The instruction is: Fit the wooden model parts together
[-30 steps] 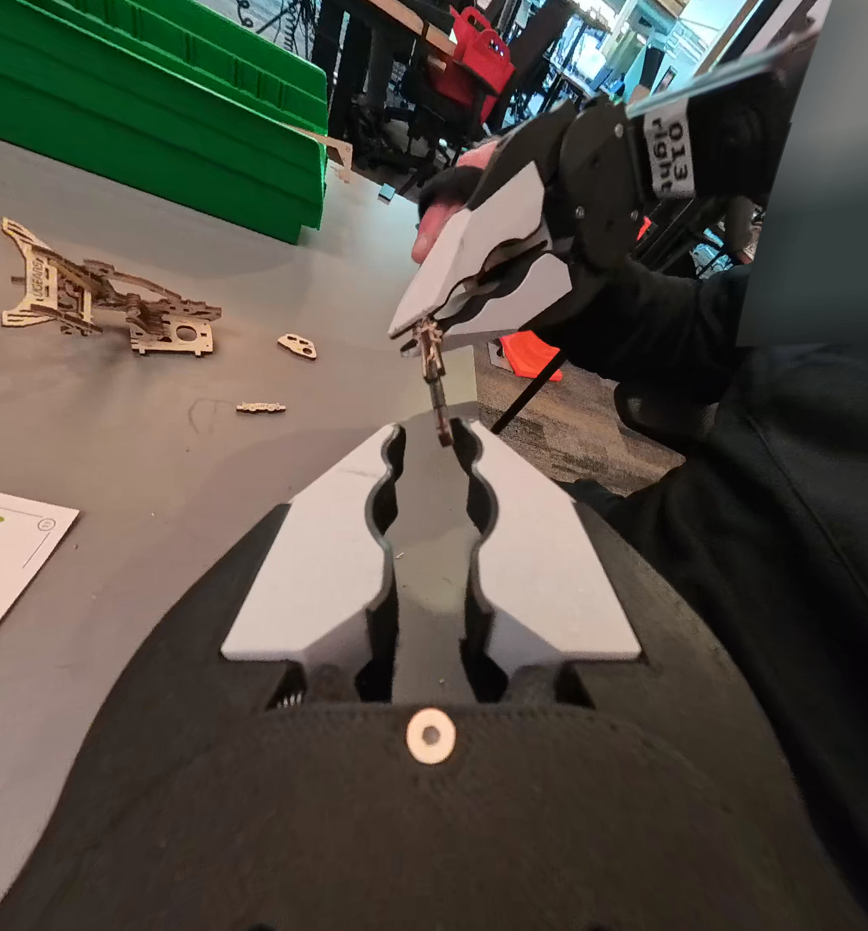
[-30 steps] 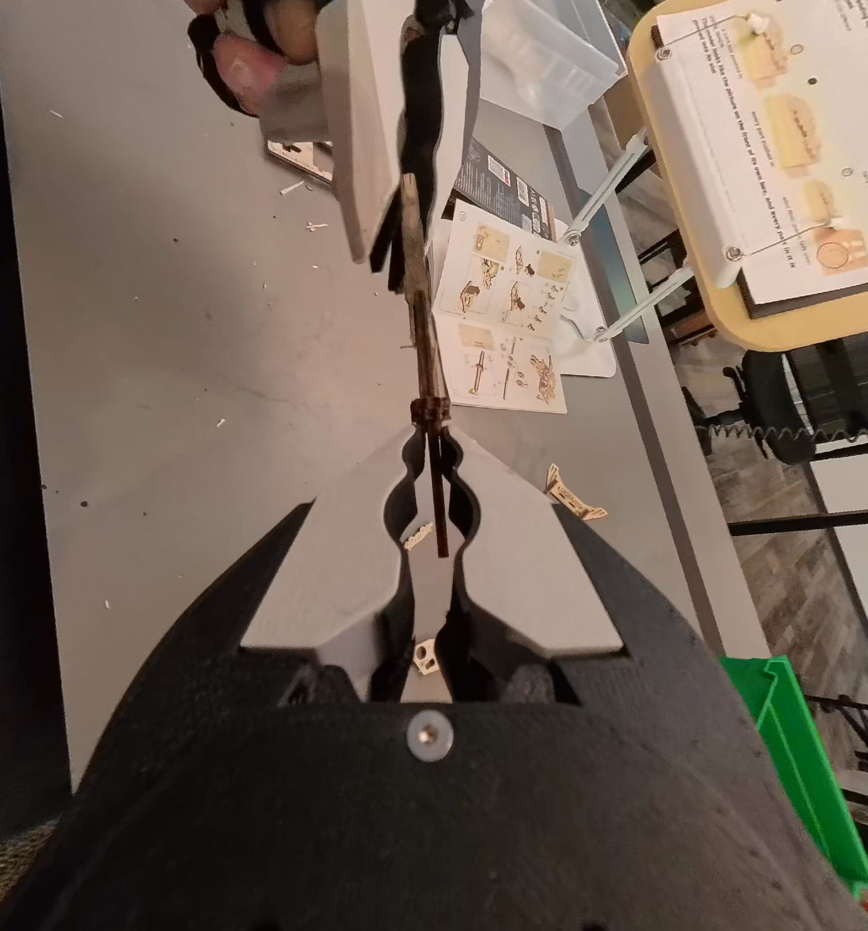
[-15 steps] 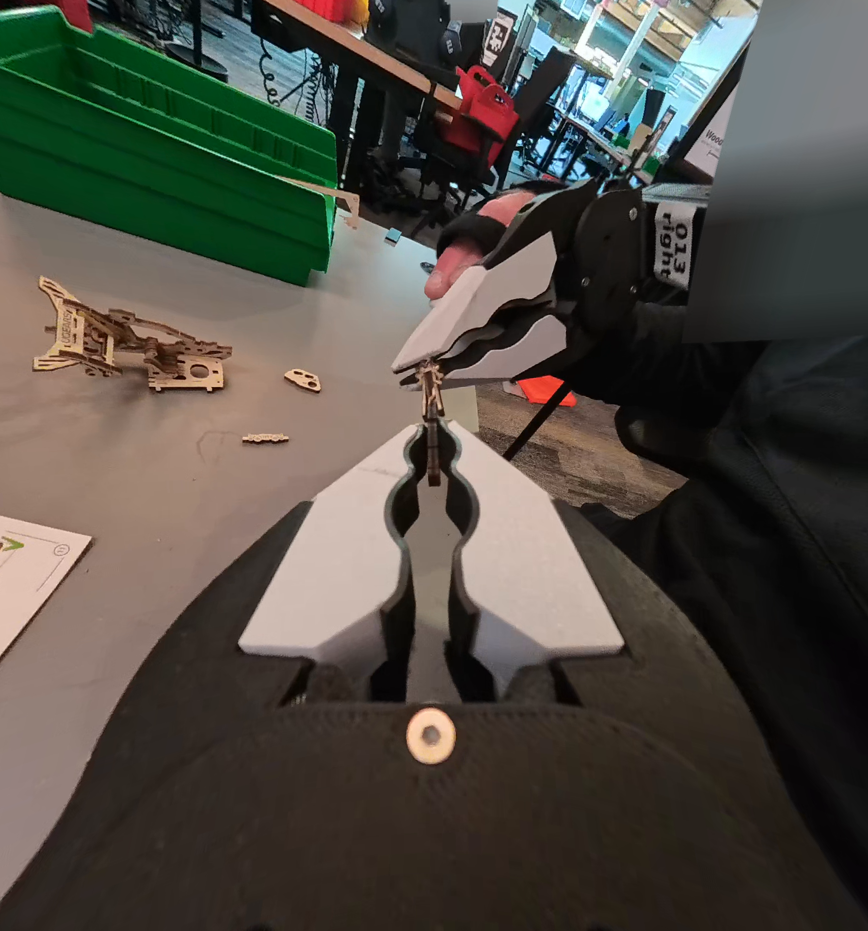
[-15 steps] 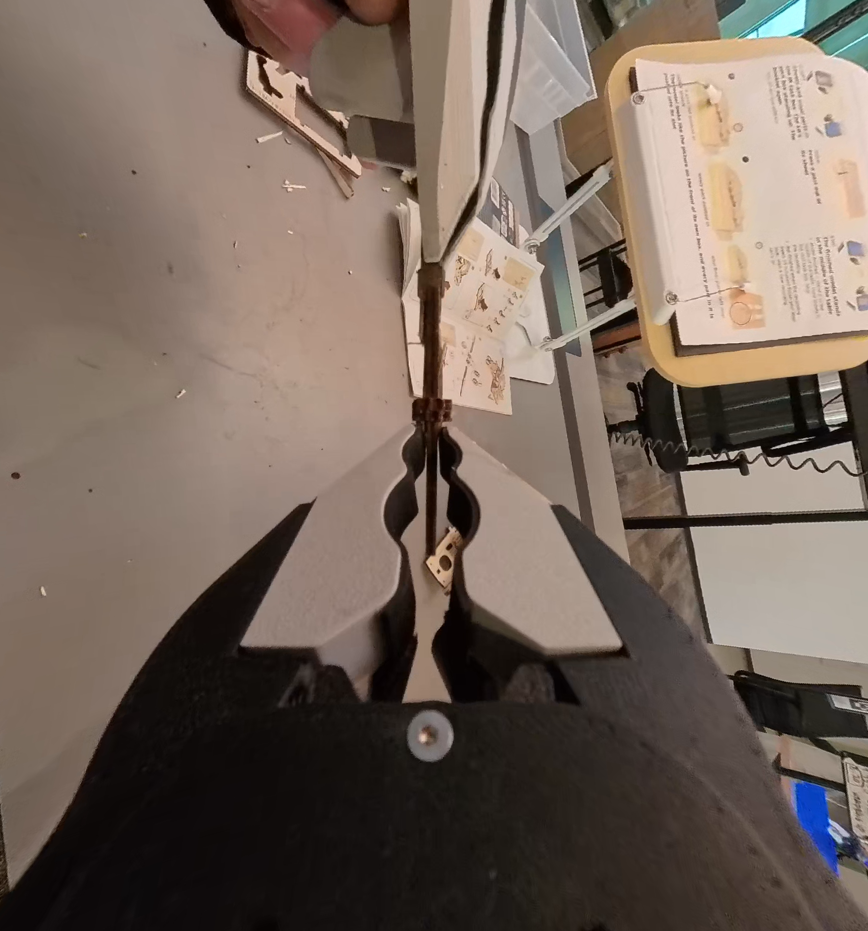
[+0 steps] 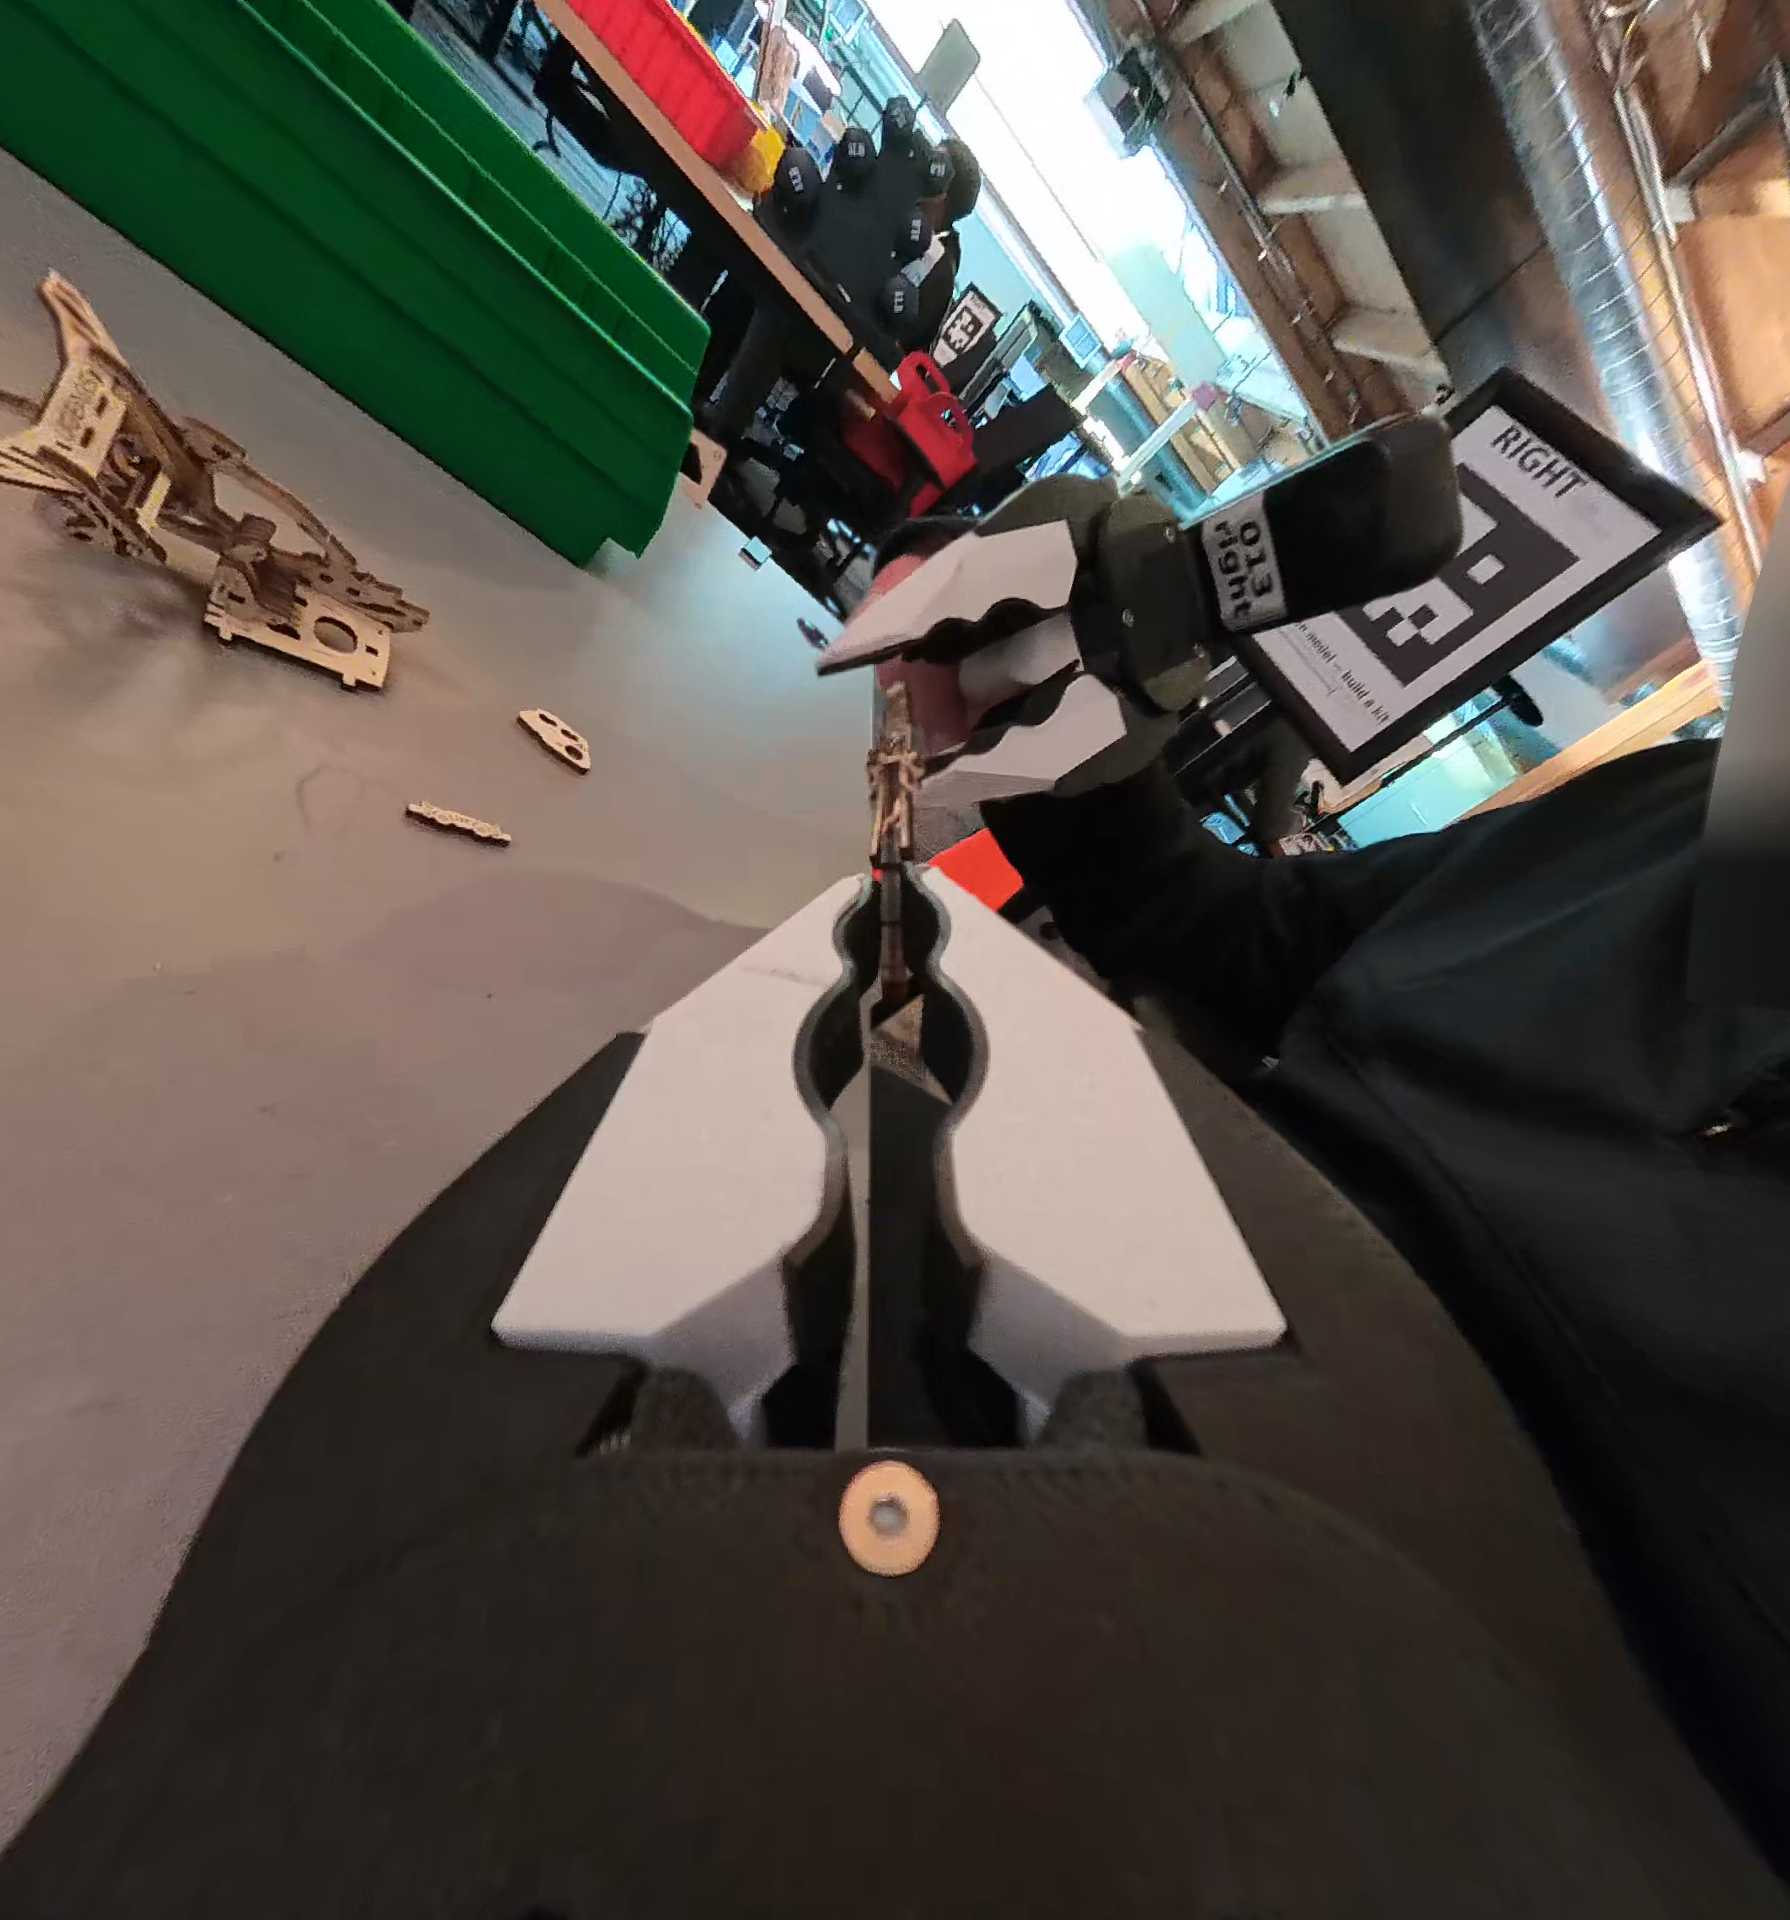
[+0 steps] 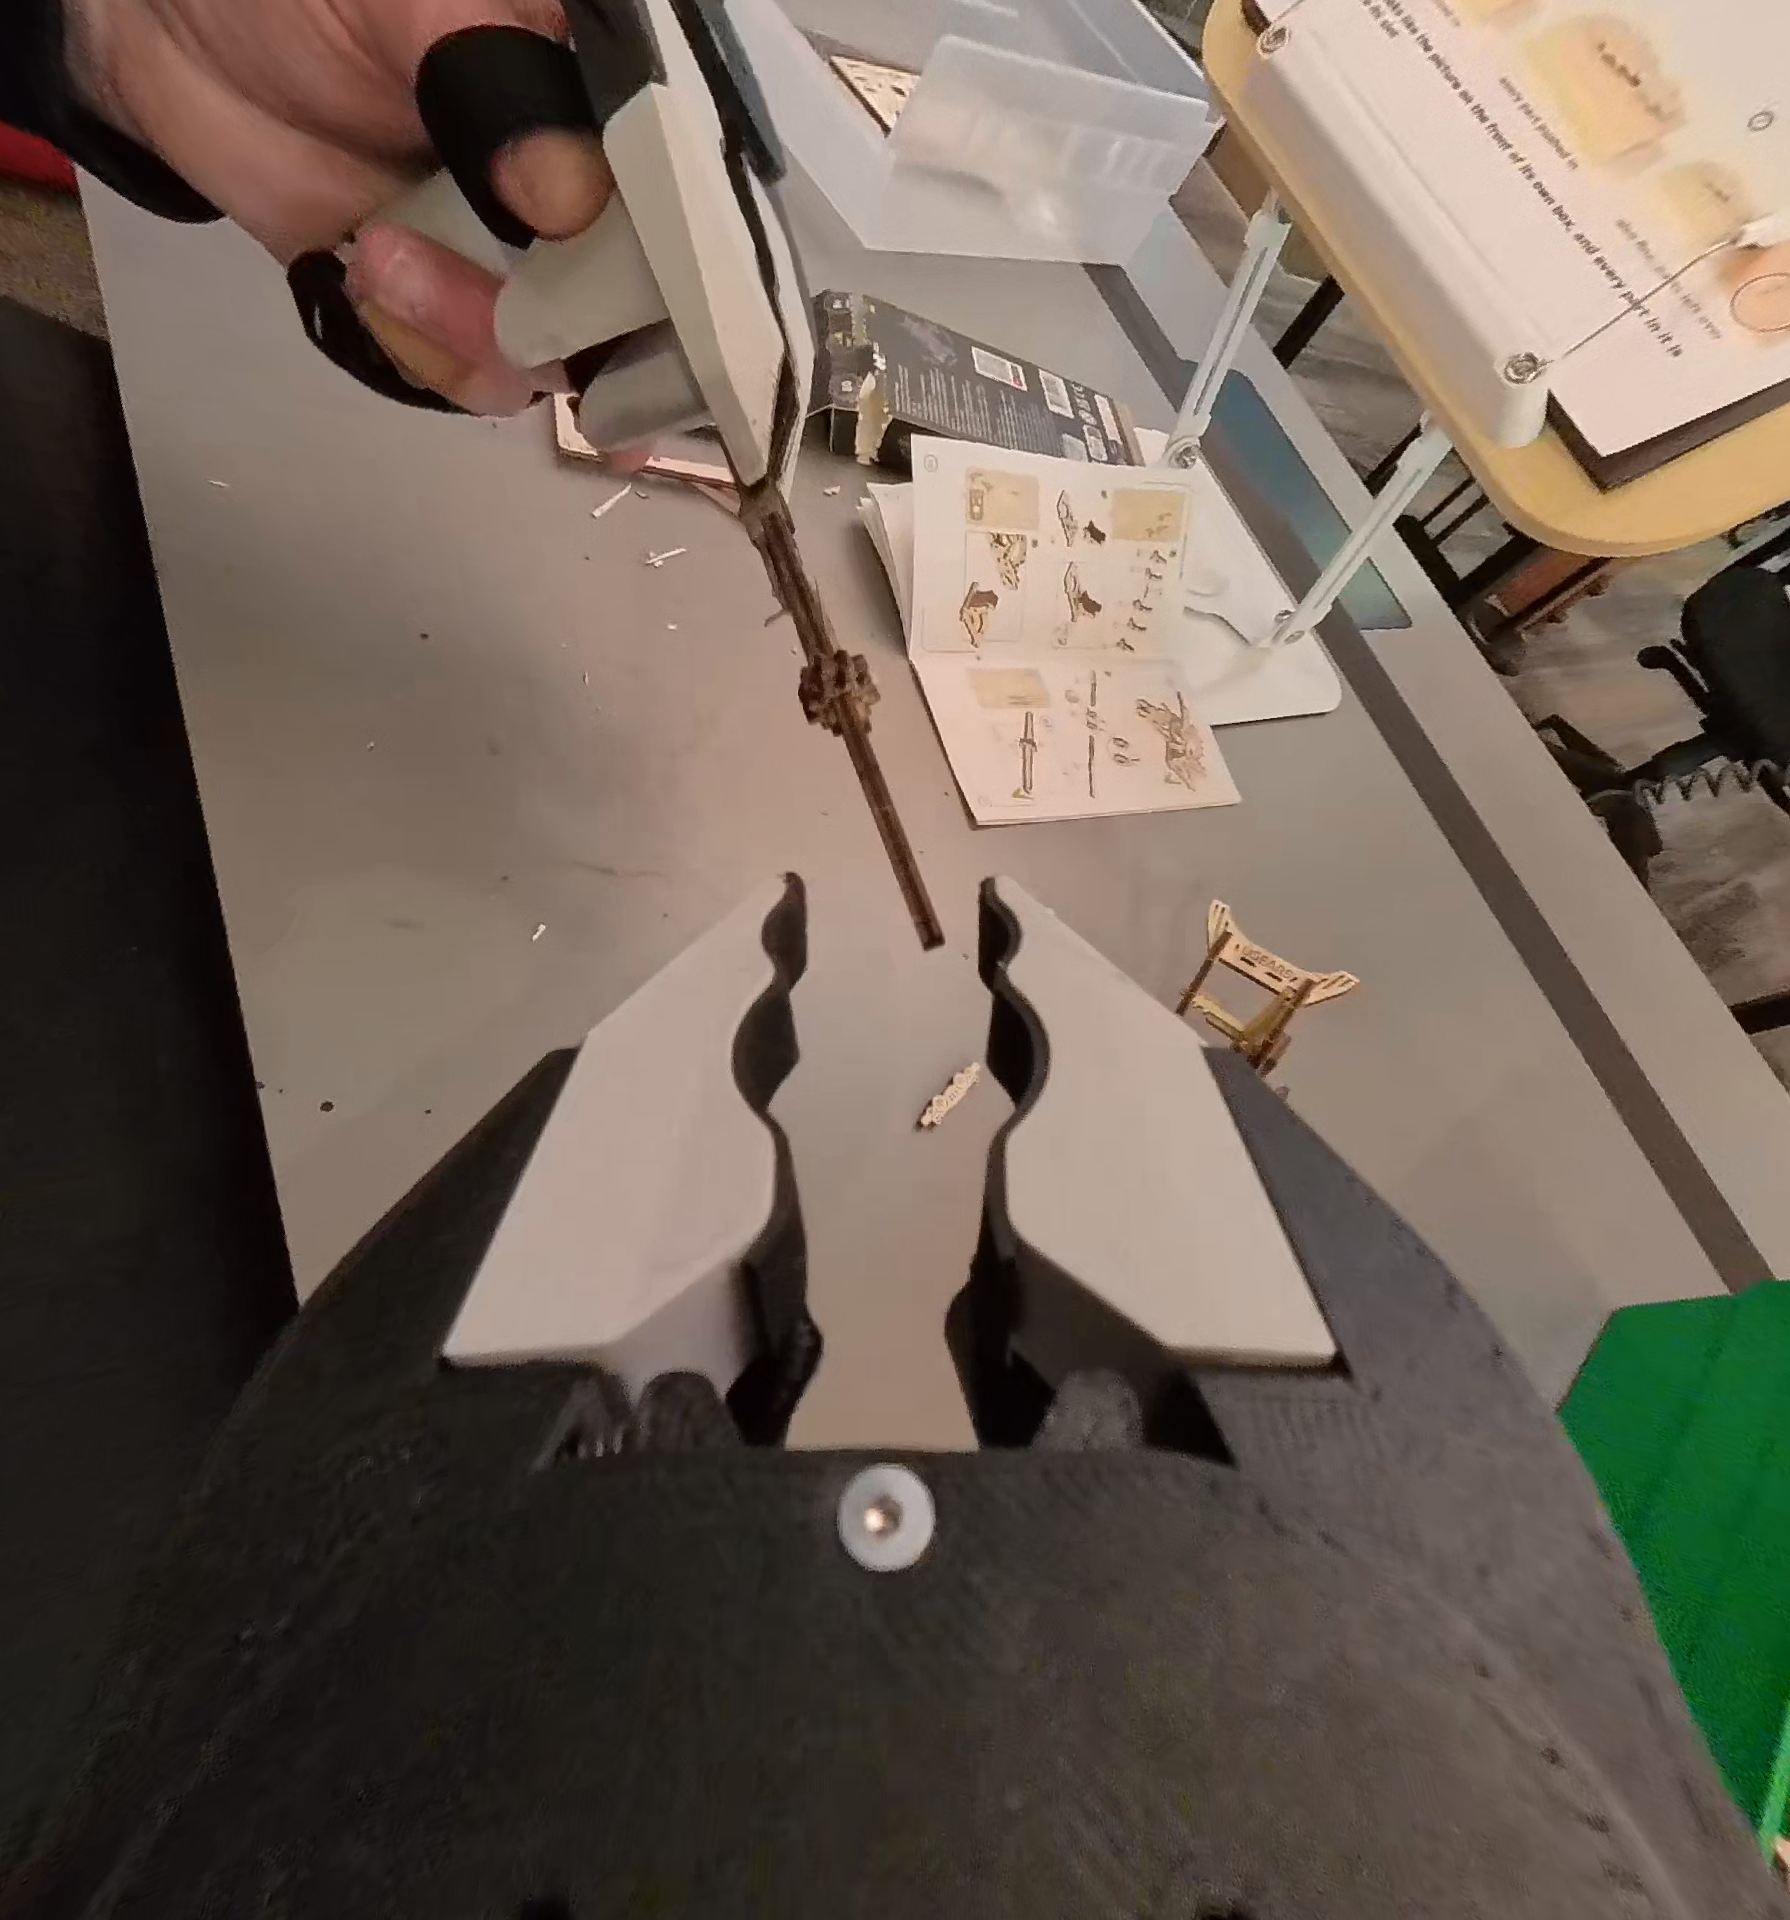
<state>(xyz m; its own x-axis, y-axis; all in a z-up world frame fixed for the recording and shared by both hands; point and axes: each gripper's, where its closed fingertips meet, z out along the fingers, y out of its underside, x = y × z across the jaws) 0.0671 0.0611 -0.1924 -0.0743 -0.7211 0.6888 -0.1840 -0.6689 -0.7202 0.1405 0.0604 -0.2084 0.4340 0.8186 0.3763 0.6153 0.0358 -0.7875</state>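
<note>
1. The left gripper [image 5: 889, 899] is pinching one end of a thin wooden rod [image 6: 849, 717], its fingers [image 5: 709, 1122] pressed together on it; in the right wrist view the same gripper [image 6: 766, 480] is reaching down from the top left, with a hand [image 6: 351, 156] working it.
2. The right gripper [image 6: 886, 904] is standing with its fingers [image 6: 1119, 1132] spread wide and holding nothing; the rod's free end is lying between the fingertips without touching either.
3. A small toothed collar [image 6: 837, 688] is sitting about midway along the rod, between the two grippers.
4. Progress, as a judgement: the collar appears already fitted on the rod, and this rod assembly is not yet joined to the partly built wooden frame [image 5: 174, 520], which is lying well apart on the grey table [image 5: 247, 1039].
5. Loose parts are waiting on the table: a small flat piece [image 5: 554, 740] and a narrow strip [image 5: 458, 823] near the frame.
6. Farther out, an open instruction booklet [image 6: 1067, 634] and a green bin [image 5: 351, 229] are resting on the table.
</note>
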